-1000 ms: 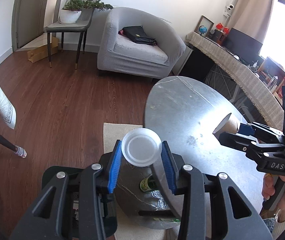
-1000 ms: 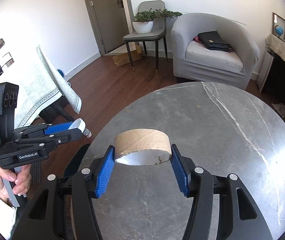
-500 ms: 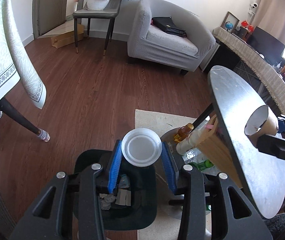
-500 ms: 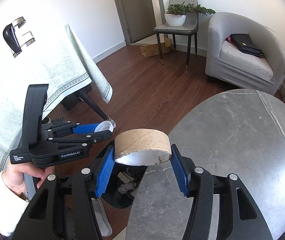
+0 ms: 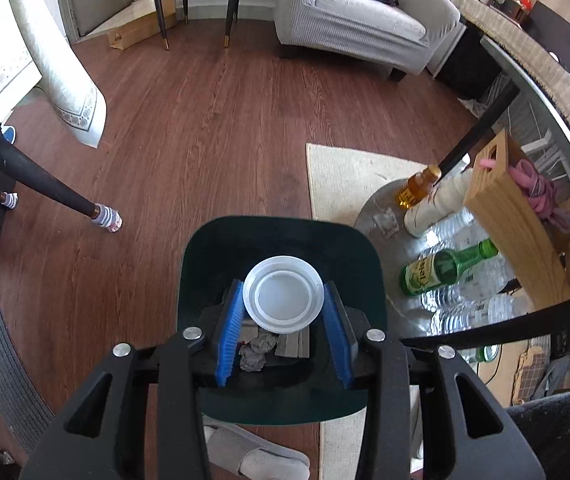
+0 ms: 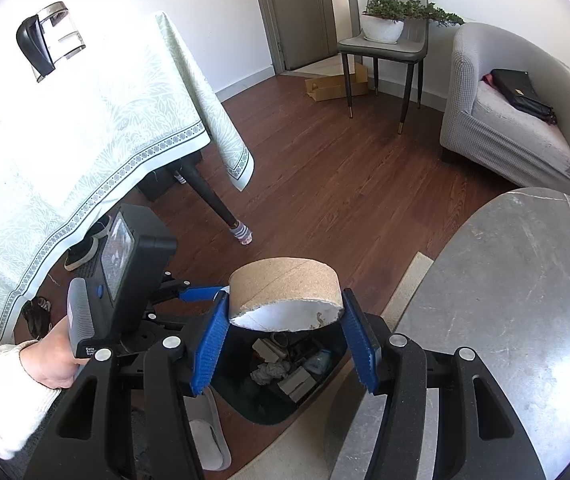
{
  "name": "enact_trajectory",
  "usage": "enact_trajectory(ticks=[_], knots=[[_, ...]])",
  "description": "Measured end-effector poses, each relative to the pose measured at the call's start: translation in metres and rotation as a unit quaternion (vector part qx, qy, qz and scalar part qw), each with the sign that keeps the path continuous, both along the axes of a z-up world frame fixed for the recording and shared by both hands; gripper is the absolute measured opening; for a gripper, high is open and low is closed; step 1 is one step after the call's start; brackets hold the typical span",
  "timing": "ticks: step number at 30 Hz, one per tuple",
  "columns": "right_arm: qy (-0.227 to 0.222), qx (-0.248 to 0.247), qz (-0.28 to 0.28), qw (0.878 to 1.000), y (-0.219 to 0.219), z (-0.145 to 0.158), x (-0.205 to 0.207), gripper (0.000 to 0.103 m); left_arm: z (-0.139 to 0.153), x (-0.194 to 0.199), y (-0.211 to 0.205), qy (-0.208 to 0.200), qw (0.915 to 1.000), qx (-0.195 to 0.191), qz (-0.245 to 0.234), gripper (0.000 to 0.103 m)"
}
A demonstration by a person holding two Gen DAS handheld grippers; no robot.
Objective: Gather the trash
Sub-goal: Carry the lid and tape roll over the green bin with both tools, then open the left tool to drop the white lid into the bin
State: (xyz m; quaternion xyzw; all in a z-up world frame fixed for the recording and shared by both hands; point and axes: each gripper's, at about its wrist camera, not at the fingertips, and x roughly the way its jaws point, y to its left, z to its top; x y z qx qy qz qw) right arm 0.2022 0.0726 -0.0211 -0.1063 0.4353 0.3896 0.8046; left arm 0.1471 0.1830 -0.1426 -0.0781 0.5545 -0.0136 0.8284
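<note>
Risk of a miss is greatest at the right hand-held gripper (image 6: 285, 322): its jaws clamp a short brown cardboard tube (image 6: 285, 294) near the right rim of the dark green plastic waste bin (image 5: 281, 404), so a release here could drop it on the beige rug (image 5: 349, 176). The left hand-held gripper (image 5: 283, 302) grips a round white plastic lid (image 5: 283, 298) directly above the bin opening. Close right: grey marble tabletop (image 6: 525, 320), its lower shelf with a green glass bottle (image 5: 449, 266). A grey slipper (image 6: 209, 436) lies beside the bin.

Wood floor (image 5: 213, 128), dark green bin (image 5: 205, 264) on it, beige rug (image 5: 349, 172), grey slipper (image 5: 245, 456), chair legs
</note>
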Motion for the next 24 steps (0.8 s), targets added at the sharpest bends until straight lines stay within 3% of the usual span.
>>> enact_trajectory(ticks=[10, 12, 14, 20, 24], knots=[[0.007, -0.028, -0.007, 1.000, 0.023, -0.016, 0.003, 0.056, -0.050, -0.016, 0.004, 0.078, 0.9966, 0.013, -0.024, 0.043], [0.010, -0.033, -0.010, 0.999, 0.029, -0.019, 0.005, 0.056, -0.053, -0.019, 0.005, 0.081, 0.9961, 0.011, -0.032, 0.052], [0.012, -0.037, -0.013, 0.999, 0.034, -0.024, 0.005, 0.056, -0.053, -0.023, 0.008, 0.080, 0.9960, 0.013, -0.037, 0.058], [0.017, -0.050, -0.012, 0.999, 0.051, -0.036, 0.006, 0.056, -0.042, -0.032, 0.020, 0.059, 0.9978, 0.011, -0.029, 0.059], [0.019, -0.062, -0.011, 0.998, 0.061, -0.045, 0.007, 0.056, -0.020, -0.039, 0.033, 0.020, 0.9997, 0.002, -0.013, 0.057]])
